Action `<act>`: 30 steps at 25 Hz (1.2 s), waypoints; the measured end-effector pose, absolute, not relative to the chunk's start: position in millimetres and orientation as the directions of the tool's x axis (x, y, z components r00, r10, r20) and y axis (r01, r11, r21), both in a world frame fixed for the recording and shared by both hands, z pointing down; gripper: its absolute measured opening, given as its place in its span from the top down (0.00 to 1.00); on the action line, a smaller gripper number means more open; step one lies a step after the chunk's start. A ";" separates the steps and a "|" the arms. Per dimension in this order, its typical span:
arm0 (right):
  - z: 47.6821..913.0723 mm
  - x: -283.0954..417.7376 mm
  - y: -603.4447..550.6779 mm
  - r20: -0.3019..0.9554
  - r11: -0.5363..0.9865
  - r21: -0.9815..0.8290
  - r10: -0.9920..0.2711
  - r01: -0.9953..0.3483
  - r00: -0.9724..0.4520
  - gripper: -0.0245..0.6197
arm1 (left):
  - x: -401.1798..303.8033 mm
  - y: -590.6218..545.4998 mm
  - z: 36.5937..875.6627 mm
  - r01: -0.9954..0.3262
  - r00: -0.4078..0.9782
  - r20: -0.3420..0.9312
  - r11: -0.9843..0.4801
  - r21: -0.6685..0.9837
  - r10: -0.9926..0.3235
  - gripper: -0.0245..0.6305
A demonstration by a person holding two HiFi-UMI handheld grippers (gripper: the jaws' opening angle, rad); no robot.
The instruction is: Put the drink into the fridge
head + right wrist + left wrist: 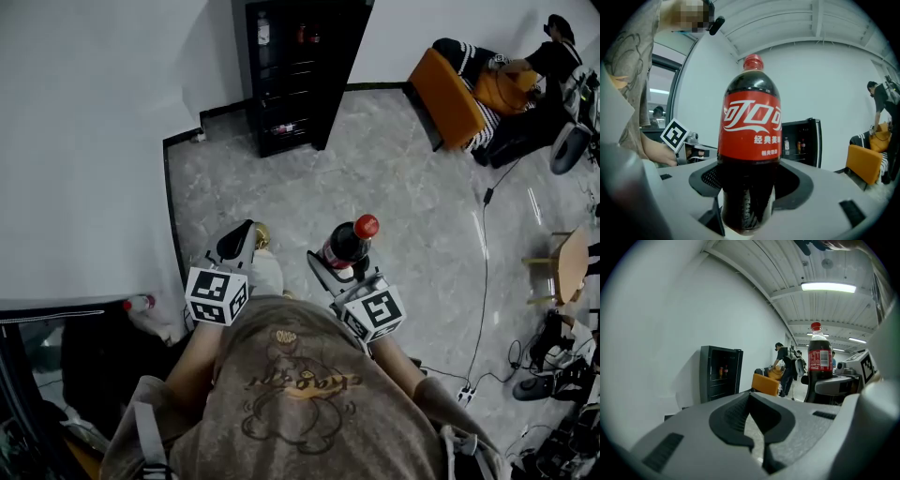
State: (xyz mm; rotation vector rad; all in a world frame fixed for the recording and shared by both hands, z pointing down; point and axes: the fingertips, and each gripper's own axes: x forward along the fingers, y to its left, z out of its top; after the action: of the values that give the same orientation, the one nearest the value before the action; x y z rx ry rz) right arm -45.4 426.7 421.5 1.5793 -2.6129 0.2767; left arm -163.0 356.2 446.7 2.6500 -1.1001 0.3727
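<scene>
A cola bottle (349, 242) with a red cap and red label stands upright in my right gripper (342, 264), which is shut on its lower body. In the right gripper view the bottle (751, 140) fills the middle, between the jaws of the right gripper (747, 206). My left gripper (246, 236) is beside it on the left, shut and empty; its jaws meet at the left gripper's (752, 401) tips. The black fridge (292, 73) stands against the far wall across the floor, with bottles on its shelves. It also shows as the fridge (719, 376) and the fridge (802, 140).
An orange armchair (448, 96) and a person (511, 82) are at the far right. A cable (486, 281) runs over the marble floor to a power strip (465, 395). A small wooden table (568, 264) stands at right. A red-capped bottle (139, 303) lies at left.
</scene>
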 end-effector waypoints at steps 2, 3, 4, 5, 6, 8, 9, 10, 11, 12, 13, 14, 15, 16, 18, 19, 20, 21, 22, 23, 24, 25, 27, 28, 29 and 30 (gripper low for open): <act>422.4 -42.1 418.8 0.162 0.448 -0.117 -0.872 -0.886 -0.462 0.51 | -158.6 347.4 449.4 -0.714 0.687 0.328 -0.688 0.135 -0.648 0.96; 422.8 -40.8 414.6 0.164 0.447 -0.119 -0.872 -0.887 -0.461 0.51 | -156.5 342.8 451.0 -0.712 0.689 0.331 -0.689 0.138 -0.645 0.96; 423.0 -39.6 410.0 0.165 0.447 -0.121 -0.871 -0.886 -0.462 0.51 | -154.2 337.6 452.3 -0.710 0.690 0.334 -0.690 0.140 -0.642 0.96; 423.2 -38.3 404.9 0.165 0.448 -0.122 -0.871 -0.886 -0.463 0.51 | -151.9 332.1 453.2 -0.708 0.692 0.336 -0.692 0.142 -0.639 0.96; 423.5 -37.3 400.2 0.166 0.449 -0.122 -0.870 -0.885 -0.464 0.51 | -149.6 327.2 453.9 -0.706 0.694 0.337 -0.693 0.145 -0.636 0.96; 424.8 -36.2 394.1 0.166 0.447 -0.121 -0.871 -0.886 -0.463 0.51 | -145.7 321.0 456.0 -0.701 0.699 0.339 -0.698 0.149 -0.630 0.96; 425.8 -35.9 392.4 0.166 0.446 -0.121 -0.872 -0.887 -0.461 0.51 | -144.1 319.6 457.2 -0.698 0.702 0.340 -0.701 0.150 -0.626 0.96; 426.8 -35.7 390.9 0.166 0.444 -0.123 -0.872 -0.888 -0.460 0.51 | -142.7 318.4 458.5 -0.694 0.705 0.341 -0.704 0.150 -0.622 0.96; 427.8 -35.2 389.0 0.165 0.441 -0.125 -0.874 -0.889 -0.457 0.51 | -141.3 316.8 459.7 -0.691 0.708 0.341 -0.707 0.151 -0.619 0.96; 428.7 -34.5 386.3 0.164 0.438 -0.128 -0.876 -0.890 -0.454 0.51 | -140.0 314.2 461.0 -0.688 0.711 0.342 -0.710 0.151 -0.615 0.96; 429.6 -33.5 382.9 0.163 0.434 -0.129 -0.878 -0.892 -0.451 0.51 | -138.6 310.6 462.6 -0.684 0.713 0.342 -0.713 0.153 -0.612 0.96; 430.4 -32.6 378.8 0.163 0.431 -0.129 -0.879 -0.893 -0.448 0.51 | -137.1 306.1 464.3 -0.681 0.716 0.343 -0.715 0.155 -0.608 0.96; 431.2 -31.5 373.9 0.165 0.429 -0.129 -0.880 -0.894 -0.446 0.51 | -135.5 300.8 465.8 -0.679 0.719 0.344 -0.717 0.158 -0.604 0.96; 432.2 -30.4 368.3 0.167 0.428 -0.131 -0.880 -0.894 -0.445 0.51 | -133.8 294.6 466.7 -0.676 0.721 0.345 -0.719 0.160 -0.601 0.96; 433.4 -27.7 356.0 0.170 0.425 -0.137 -0.880 -0.895 -0.444 0.51 | -129.8 280.2 466.7 -0.673 0.724 0.346 -0.722 0.161 -0.597 0.96; 433.6 -26.2 349.7 0.172 0.423 -0.138 -0.880 -0.895 -0.443 0.51 | -127.6 272.4 466.2 -0.671 0.725 0.346 -0.723 0.161 -0.596 0.96; 433.7 -24.9 343.2 0.174 0.422 -0.139 -0.880 -0.896 -0.442 0.51 | -125.5 264.3 465.5 -0.670 0.726 0.346 -0.724 0.160 -0.595 0.96; 433.8 -24.0 336.6 0.176 0.421 -0.140 -0.880 -0.896 -0.441 0.51 | -123.6 256.3 465.0 -0.669 0.727 0.345 -0.726 0.160 -0.594 0.96; 434.0 -23.5 330.1 0.177 0.421 -0.143 -0.880 -0.896 -0.441 0.51 | -121.9 248.6 464.8 -0.667 0.729 0.345 -0.728 0.160 -0.591 0.96; 434.3 -23.2 323.6 0.179 0.420 -0.145 -0.879 -0.896 -0.442 0.51 | -120.4 241.4 465.1 -0.664 0.731 0.347 -0.731 0.160 -0.588 0.96; 434.7 -23.0 317.1 0.181 0.420 -0.147 -0.879 -0.896 -0.442 0.51 | -119.0 234.6 465.6 -0.661 0.733 0.349 -0.733 0.162 -0.584 0.96; 435.2 -22.8 310.7 0.185 0.419 -0.147 -0.878 -0.896 -0.442 0.51 | -117.9 228.3 466.1 -0.658 0.735 0.350 -0.735 0.164 -0.580 0.96; 435.9 -22.5 298.0 0.191 0.418 -0.151 -0.877 -0.896 -0.441 0.51 | -116.5 216.1 466.1 -0.654 0.738 0.353 -0.737 0.169 -0.574 0.96; 435.7 -21.9 291.2 0.192 0.416 -0.154 -0.877 -0.896 -0.440 0.51 | -115.8 209.3 465.4 -0.653 0.740 0.354 -0.739 0.170 -0.572 0.96; 434.9 -21.0 284.0 0.193 0.415 -0.156 -0.877 -0.897 -0.439 0.51 | -115.0 202.0 464.4 -0.651 0.741 0.355 -0.740 0.170 -0.570 0.96; 433.9 -20.1 276.6 0.194 0.414 -0.157 -0.878 -0.897 -0.439 0.51 | -114.3 194.4 463.2 -0.650 0.741 0.356 -0.740 0.170 -0.569 0.96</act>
State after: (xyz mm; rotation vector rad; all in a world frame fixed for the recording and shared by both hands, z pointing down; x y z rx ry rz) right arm -20.1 276.6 433.9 1.6181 -2.5723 0.3648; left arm -114.3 194.4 463.2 2.6592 -0.9537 0.4081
